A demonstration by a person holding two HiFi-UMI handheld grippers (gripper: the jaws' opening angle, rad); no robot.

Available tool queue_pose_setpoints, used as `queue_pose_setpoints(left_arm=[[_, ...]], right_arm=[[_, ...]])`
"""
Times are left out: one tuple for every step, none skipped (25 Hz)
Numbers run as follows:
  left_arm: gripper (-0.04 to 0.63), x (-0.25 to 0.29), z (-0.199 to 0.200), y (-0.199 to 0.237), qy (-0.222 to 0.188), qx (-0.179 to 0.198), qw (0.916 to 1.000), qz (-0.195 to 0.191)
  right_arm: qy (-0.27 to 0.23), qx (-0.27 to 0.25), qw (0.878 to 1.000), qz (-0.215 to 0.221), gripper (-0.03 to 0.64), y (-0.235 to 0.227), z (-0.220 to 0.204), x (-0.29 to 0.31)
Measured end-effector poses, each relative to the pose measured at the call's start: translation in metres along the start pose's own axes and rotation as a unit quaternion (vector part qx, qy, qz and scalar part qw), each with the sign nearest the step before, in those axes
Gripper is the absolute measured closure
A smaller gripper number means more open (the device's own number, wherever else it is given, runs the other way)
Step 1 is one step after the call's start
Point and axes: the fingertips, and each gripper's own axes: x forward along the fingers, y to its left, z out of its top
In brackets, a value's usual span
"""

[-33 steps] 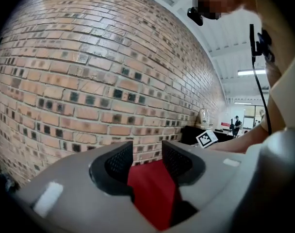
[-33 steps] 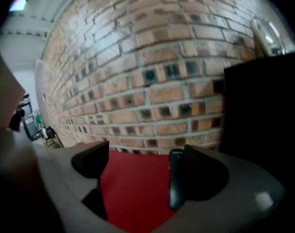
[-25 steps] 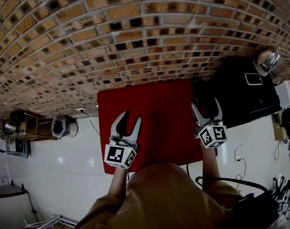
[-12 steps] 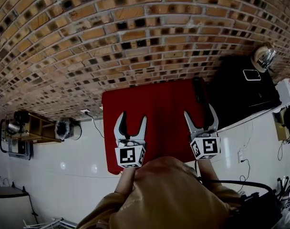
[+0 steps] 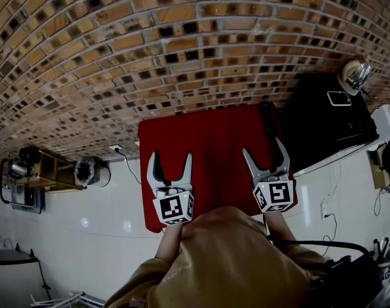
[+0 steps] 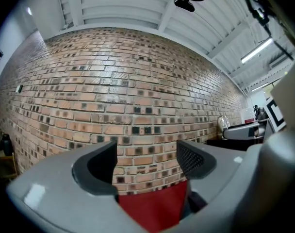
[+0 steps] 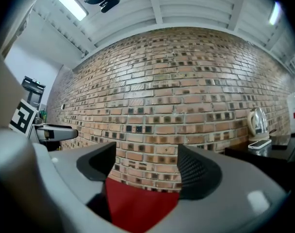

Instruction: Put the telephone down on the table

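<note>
The telephone is a dark, narrow handset lying flat at the far right edge of the red table. Neither gripper touches it. My right gripper hovers just on the near side of it, jaws apart and empty. In the right gripper view the right gripper shows only the brick wall and red tabletop between its pads. My left gripper hangs over the table's left part. Its jaws are opening, and in the left gripper view the left gripper has nothing between them.
A brick wall runs right behind the table. To the right stands a black counter with a kettle and a small flat device. A low shelf unit sits on the white floor at left; cables lie at right.
The left gripper's jaws have gone from shut to wide apart, and it has shifted right. The right gripper has pulled back toward me, away from the telephone, which stays on the table.
</note>
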Motion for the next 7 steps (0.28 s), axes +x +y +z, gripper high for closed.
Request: queue_pose_setpoints(left_arm=[[0.230, -0.0006, 0.0006, -0.0002, 0.001, 0.002, 1.0000, 0.002], [0.227, -0.0010, 0.0015, -0.0005, 0.001, 0.004, 1.0000, 0.004], [0.222, -0.0011, 0.0031, -0.0007, -0.002, 0.007, 1.0000, 0.006], [0.210, -0.0011, 0.0051, -0.0003, -0.006, 0.011, 0.9999, 0.008], [0.202, -0.0012, 0.0069, 0.0005, -0.009, 0.014, 0.9998, 0.011], [0.193, -0.0015, 0.0085, 0.0017, -0.011, 0.017, 0.9997, 0.016], [0.184, -0.0020, 0.0100, 0.0031, -0.012, 0.018, 0.9995, 0.021]], right_arm=[[-0.002, 0.002, 1.000, 0.000, 0.230, 0.0005, -0.0002, -0.0003], [-0.004, 0.004, 1.000, -0.001, 0.230, 0.0006, 0.0001, -0.0005], [-0.005, 0.006, 1.000, -0.002, 0.230, 0.0004, 0.0009, -0.0006], [-0.006, 0.007, 1.000, -0.003, 0.230, 0.0003, 0.0021, -0.0004], [-0.007, 0.007, 1.000, -0.004, 0.230, 0.0001, 0.0036, 0.0000], [-0.007, 0.006, 1.000, -0.004, 0.230, 0.0000, 0.0053, 0.0006], [-0.008, 0.006, 1.000, -0.005, 0.230, -0.0001, 0.0070, 0.0012]])
